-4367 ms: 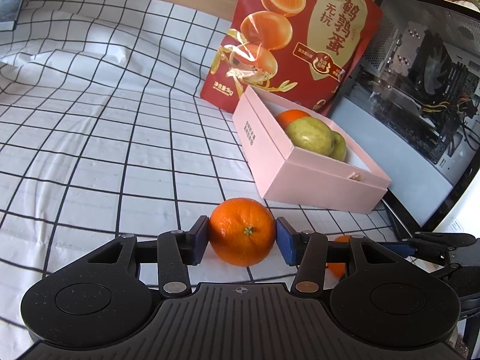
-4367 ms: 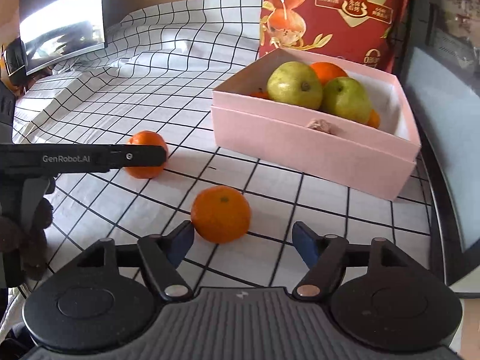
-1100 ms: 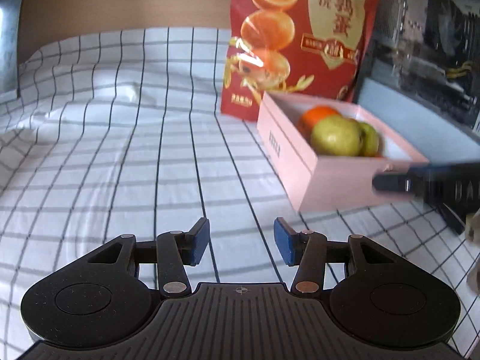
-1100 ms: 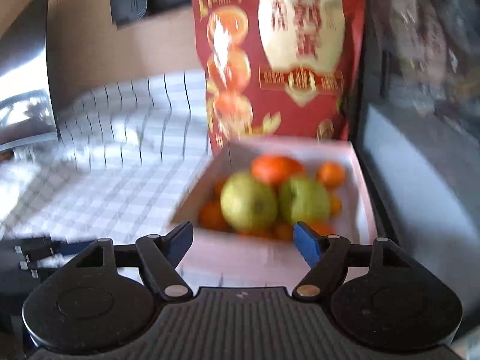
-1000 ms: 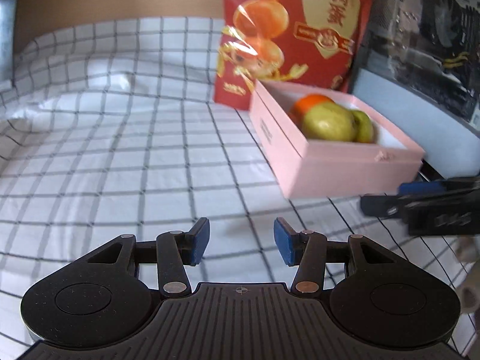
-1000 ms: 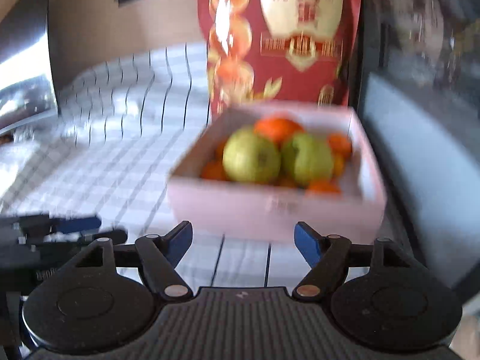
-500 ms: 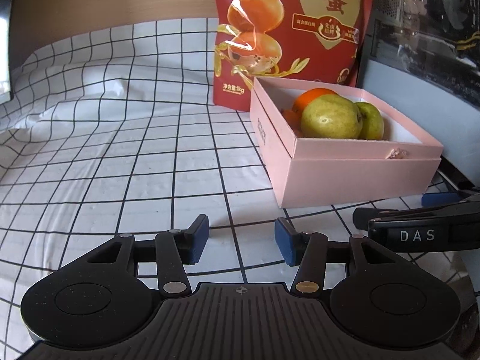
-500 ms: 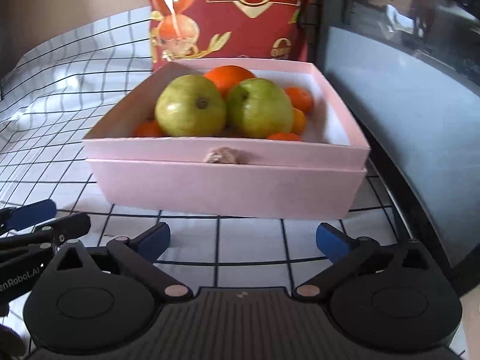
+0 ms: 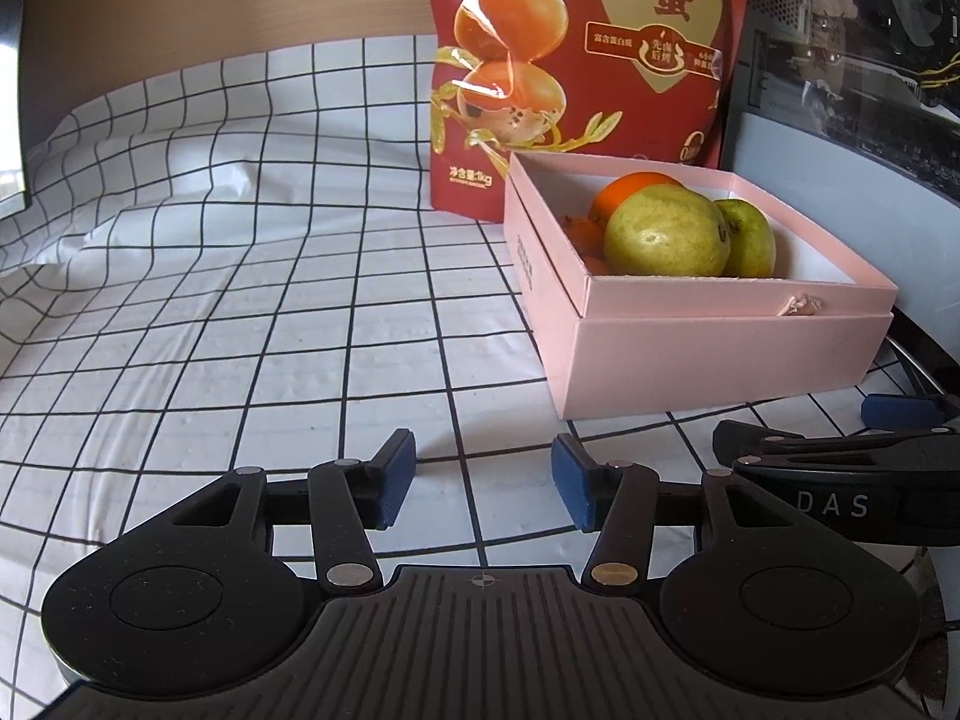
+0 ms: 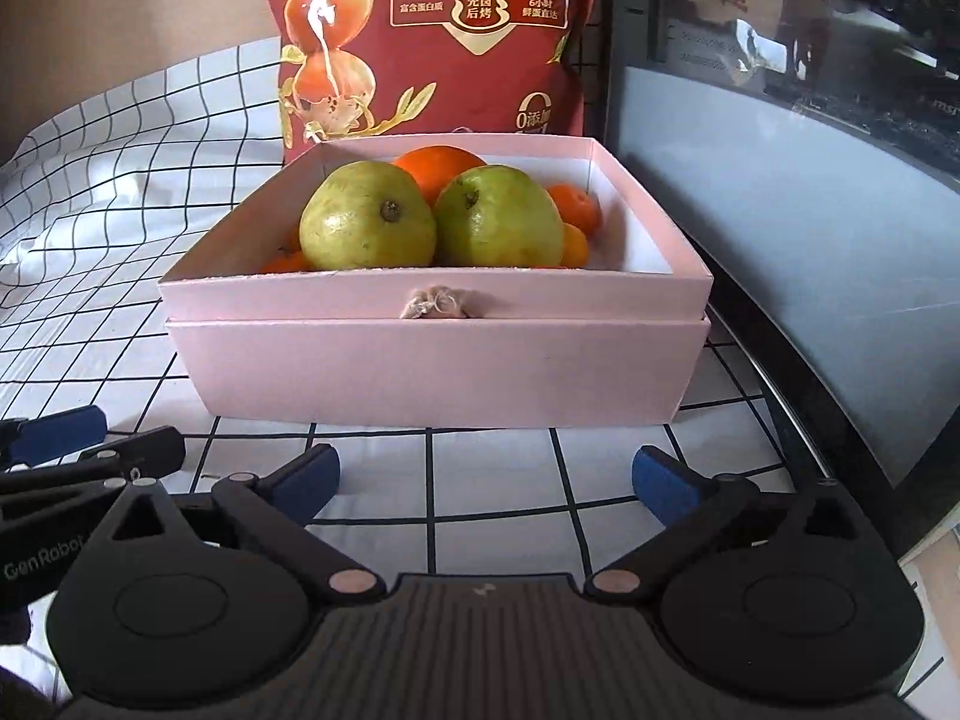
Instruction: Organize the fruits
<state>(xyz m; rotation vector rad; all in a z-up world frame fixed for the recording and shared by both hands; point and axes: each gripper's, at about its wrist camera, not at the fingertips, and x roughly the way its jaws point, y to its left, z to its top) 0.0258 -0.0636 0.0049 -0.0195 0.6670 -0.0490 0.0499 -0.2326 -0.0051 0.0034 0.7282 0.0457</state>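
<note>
Left gripper (image 9: 483, 483): jaws apart, just been widening, nothing between.
Right gripper (image 10: 486, 483): jaws spread fully, just been opening, empty.
Fruit: two pears (image 10: 367, 223), oranges (image 10: 441, 171) inside pink box (image 10: 432, 369).
Box: on checked cloth (image 9: 240, 300), before red bag (image 9: 588, 60).

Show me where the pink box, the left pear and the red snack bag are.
pink box (image 10: 432, 372), right wrist view, front wall.
left pear (image 10: 367, 217), right wrist view, middle of its skin.
red snack bag (image 9: 576, 60), left wrist view, printed front.

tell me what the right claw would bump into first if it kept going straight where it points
Probably the near wall of the pink box, dead ahead of the open, empty right claw; only bare checked cloth lies between. Depth is unclear.
</note>
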